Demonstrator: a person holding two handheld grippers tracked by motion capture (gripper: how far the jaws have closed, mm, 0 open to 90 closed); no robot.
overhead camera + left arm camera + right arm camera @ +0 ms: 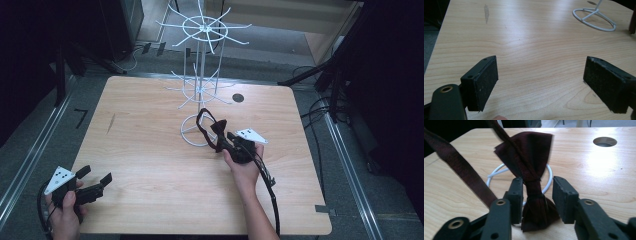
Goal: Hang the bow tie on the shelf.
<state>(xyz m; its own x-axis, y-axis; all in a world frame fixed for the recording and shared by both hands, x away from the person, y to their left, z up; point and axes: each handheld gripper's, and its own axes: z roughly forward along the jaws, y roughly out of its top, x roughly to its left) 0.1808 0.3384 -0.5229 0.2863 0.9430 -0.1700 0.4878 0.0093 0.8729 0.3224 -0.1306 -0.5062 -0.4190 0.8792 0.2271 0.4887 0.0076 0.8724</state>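
Bow tie, dark maroon fabric, pleated between right gripper fingers.

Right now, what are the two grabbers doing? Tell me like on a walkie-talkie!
Left gripper open, idle over the table. Right gripper jaws around the bow tie knot, small gaps showing. Strap trailing loose. White wire rack just behind.

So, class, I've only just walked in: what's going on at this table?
A person holds a hand-held gripper in each hand at a wooden table. The right hand-held gripper has its jaws around the knot of a dark red bow tie, beside the base of a white wire rack; whether they pinch it is unclear. The left hand-held gripper is open over bare table.
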